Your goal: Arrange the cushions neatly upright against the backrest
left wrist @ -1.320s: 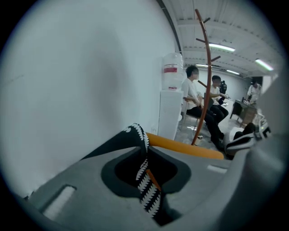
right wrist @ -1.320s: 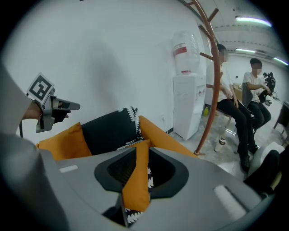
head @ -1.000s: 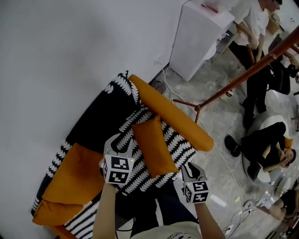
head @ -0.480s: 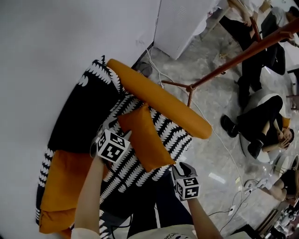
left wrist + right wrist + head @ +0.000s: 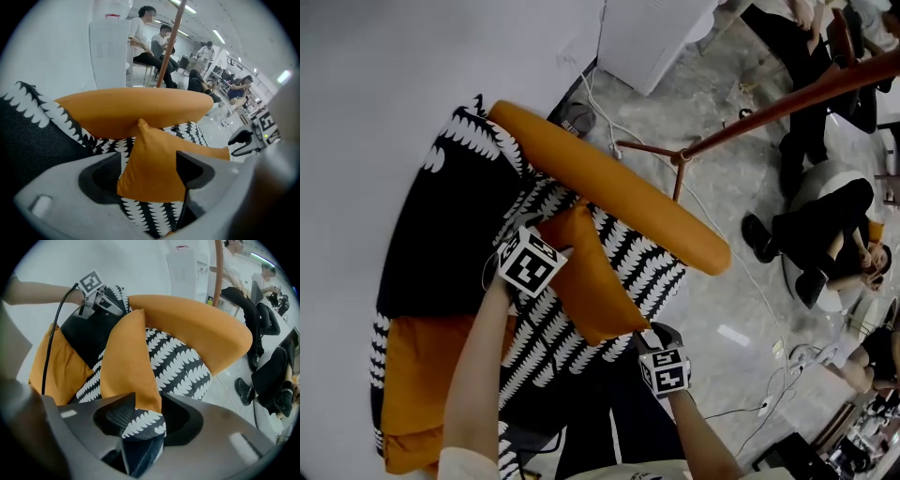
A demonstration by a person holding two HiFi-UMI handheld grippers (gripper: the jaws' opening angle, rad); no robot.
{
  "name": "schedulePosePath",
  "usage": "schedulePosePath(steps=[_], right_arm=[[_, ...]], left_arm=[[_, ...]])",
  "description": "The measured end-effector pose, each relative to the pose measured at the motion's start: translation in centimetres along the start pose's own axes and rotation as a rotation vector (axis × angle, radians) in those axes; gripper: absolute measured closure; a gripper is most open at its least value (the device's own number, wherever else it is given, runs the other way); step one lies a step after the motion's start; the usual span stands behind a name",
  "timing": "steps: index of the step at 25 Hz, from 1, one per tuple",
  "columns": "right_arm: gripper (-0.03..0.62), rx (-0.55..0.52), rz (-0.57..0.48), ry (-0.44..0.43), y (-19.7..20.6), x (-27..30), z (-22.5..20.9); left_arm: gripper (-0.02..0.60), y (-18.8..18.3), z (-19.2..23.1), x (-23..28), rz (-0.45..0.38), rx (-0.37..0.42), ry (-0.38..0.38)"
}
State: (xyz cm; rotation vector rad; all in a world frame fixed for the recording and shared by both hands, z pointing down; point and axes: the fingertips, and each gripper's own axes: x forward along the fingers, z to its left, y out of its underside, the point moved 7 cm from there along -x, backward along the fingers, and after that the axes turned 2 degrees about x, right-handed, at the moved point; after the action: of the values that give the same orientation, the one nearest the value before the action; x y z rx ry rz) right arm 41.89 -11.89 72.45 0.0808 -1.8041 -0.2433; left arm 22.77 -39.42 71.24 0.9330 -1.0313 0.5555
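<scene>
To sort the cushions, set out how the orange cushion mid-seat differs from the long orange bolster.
The orange cushion is flat with pointed corners; the long bolster is a rounded roll. The cushion lies on the patterned seat; the bolster runs along its end. Both are plain orange.

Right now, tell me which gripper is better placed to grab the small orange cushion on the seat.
Probably left. The left gripper, its jaws just opened wide, straddles a corner of the cushion. The right gripper, jaws also just opening, frames only the patterned seat edge, cushion beyond it.
</scene>
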Motion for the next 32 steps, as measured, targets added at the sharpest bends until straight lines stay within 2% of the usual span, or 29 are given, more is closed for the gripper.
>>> schedulePosePath(steps=[4, 7, 10, 13, 16, 21, 25, 29, 32], right_arm=[[0.417, 0.02, 0.041, -0.006, 0.1, 1.7, -0.5], [0.441, 0.036, 0.044, -0.005, 0.2, 2.0, -0.7], [0.474, 0.054, 0.036, -0.014, 0.0, 2.0, -0.7], [0.518, 0.063, 0.033, -0.024, -0.1, 2.5, -0.5], [0.562, 0.055, 0.047, -0.015, -0.3, 2.9, -0.3], [0.571, 0.072, 0.047, -0.04, 0.0, 2.6, -0.1], [0.571, 0.034, 0.056, -0.071, -0.2, 2.0, 0.3], [0.572, 0.009, 0.043, -0.074, -1.5, 0.9, -0.1], [0.572, -0.033, 0.018, -0.056, -2.2, -0.5, -0.7]], left_arm=[[0.207, 0.0, 0.1, 2.4, 0.07, 0.011, 0.093], [0.213, 0.1, 0.0, 2.9, 0.068, -0.036, 0.144], [0.267, 0.2, -0.4, 3.1, 0.05, -0.064, 0.17], [0.308, 0.5, -0.6, 3.7, 0.037, -0.059, 0.167], [0.324, 0.6, -0.6, 3.8, 0.037, -0.046, 0.16], [0.348, 0.9, -1.2, 3.1, 0.039, -0.028, 0.143], [0.36, 1.4, -1.3, 2.2, 0.031, -0.004, 0.13], [0.365, 2.5, -1.3, 0.4, 0.044, -0.049, 0.107], [0.371, 3.8, -2.1, -1.7, 0.01, -0.101, 0.072]])
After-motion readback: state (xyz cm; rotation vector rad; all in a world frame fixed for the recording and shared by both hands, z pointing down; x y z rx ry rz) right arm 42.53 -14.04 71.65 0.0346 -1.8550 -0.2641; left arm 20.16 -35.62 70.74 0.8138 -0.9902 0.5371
